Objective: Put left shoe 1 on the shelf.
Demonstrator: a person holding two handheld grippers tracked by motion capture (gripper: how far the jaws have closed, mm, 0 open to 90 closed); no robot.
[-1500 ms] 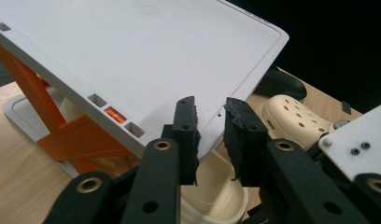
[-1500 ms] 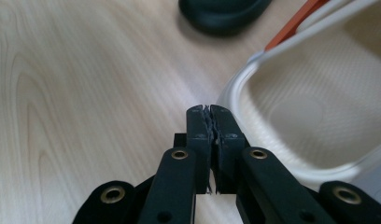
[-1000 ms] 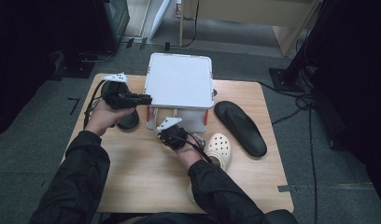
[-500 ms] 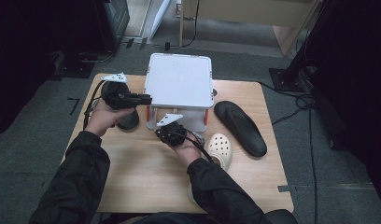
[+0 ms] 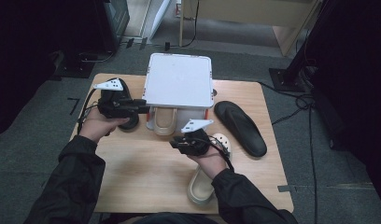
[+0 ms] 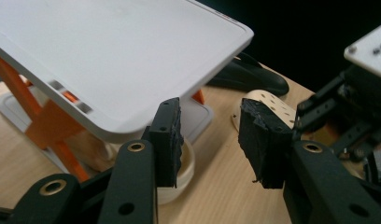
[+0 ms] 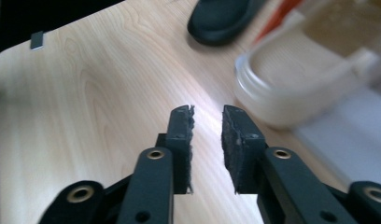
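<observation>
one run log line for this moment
left gripper: jaws just opening, empty | right gripper: jaws just opening, empty | beige clog: on rack bottom shelf

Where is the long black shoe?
In the high view the black shoe lies on the table's right side, just right of the white rack.

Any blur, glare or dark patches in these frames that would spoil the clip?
Right gripper view: the beige shoe and rack are smeared by blur, with a bright glare patch on the table behind the claw. Left gripper view: sharp up close, background black. High view: evenly lit table, surroundings very dark.
</observation>
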